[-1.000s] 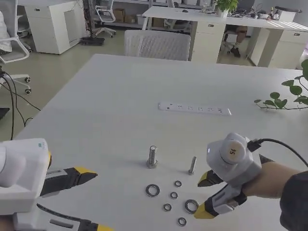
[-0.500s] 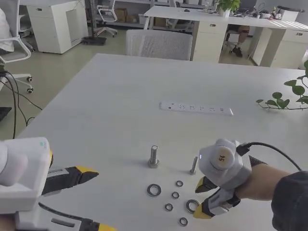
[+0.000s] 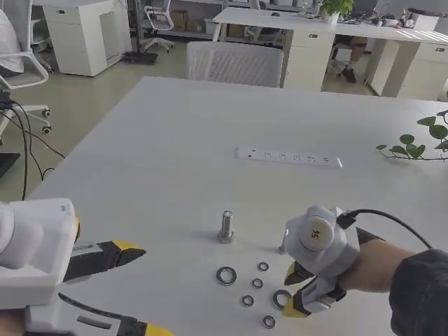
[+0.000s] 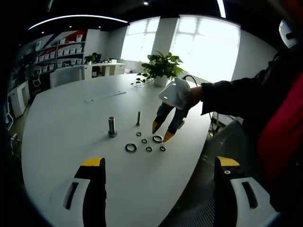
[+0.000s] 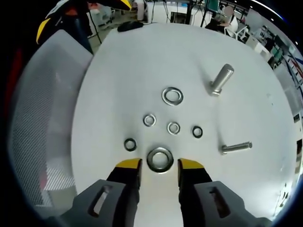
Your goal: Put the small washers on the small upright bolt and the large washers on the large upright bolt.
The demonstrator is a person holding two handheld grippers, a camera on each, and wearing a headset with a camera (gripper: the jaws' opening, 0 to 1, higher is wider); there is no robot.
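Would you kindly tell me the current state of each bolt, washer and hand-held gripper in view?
Left hand-held gripper: open, empty.
Right hand-held gripper: open, jaws either side of a large washer.
Large bolt: upright, bare.
Small bolt: upright, bare.
Nearer large washer: flat on the table, between the right jaws, not gripped.
Other large washer: flat, loose.
Small washers: four, flat, loose.

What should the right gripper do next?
Probably close the right gripper on the large washer: its open jaws straddle it on the table, and the large bolt stands bare nearby.
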